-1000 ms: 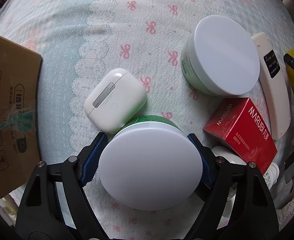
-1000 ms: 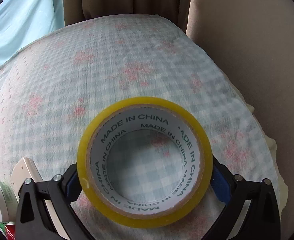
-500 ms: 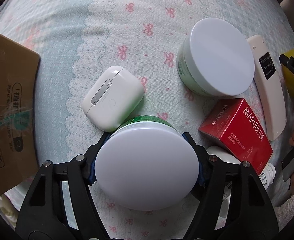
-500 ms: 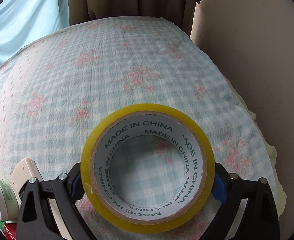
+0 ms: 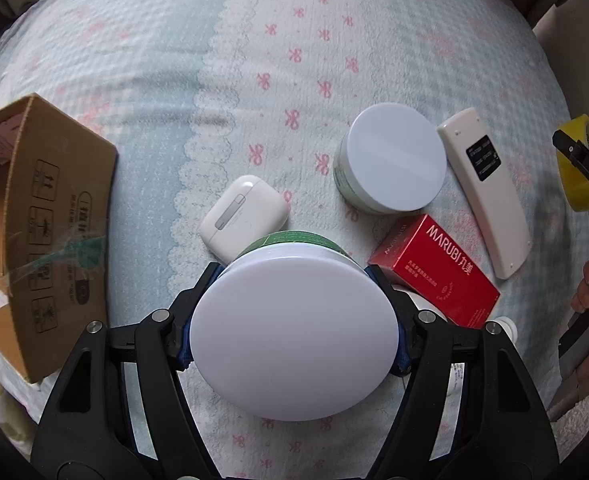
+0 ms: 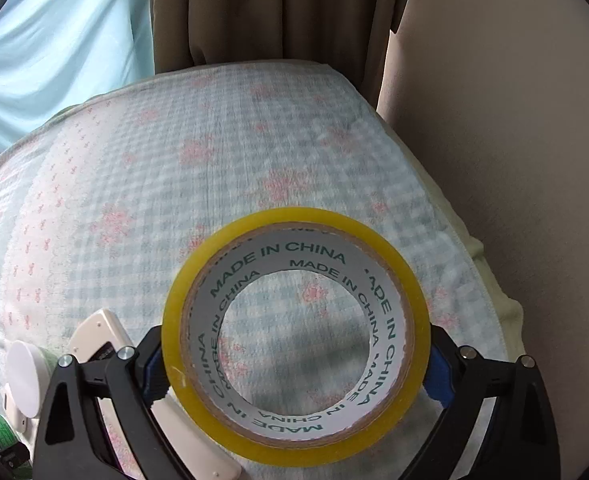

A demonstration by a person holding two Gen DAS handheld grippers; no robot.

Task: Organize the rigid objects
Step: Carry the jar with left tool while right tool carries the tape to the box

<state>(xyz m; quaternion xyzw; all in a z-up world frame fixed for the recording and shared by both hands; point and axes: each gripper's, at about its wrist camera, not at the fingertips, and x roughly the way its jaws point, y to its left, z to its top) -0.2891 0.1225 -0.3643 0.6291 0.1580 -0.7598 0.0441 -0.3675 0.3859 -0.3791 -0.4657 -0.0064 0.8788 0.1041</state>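
Observation:
My left gripper point(image 5: 294, 320) is shut on a green jar with a white lid point(image 5: 294, 336), held above the bed. Below it lie a white earbud case point(image 5: 243, 218), a second white-lidded jar point(image 5: 394, 162), a red MARUBI box point(image 5: 434, 270) and a white remote point(image 5: 484, 196). My right gripper point(image 6: 294, 356) is shut on a yellow tape roll point(image 6: 294, 332), held above the checked bedspread; the roll also shows at the right edge of the left wrist view point(image 5: 578, 168).
An open cardboard box point(image 5: 42, 232) sits at the left on the bed. A white bottle point(image 5: 502, 326) peeks out beside the red box. Brown curtains point(image 6: 274, 12) and a beige wall point(image 6: 514, 140) stand behind the bed's far edge.
Both grippers have risen with their loads: the objects on the bed look smaller and farther. The cardboard box's opening has come into the left view, the curtains into the right.

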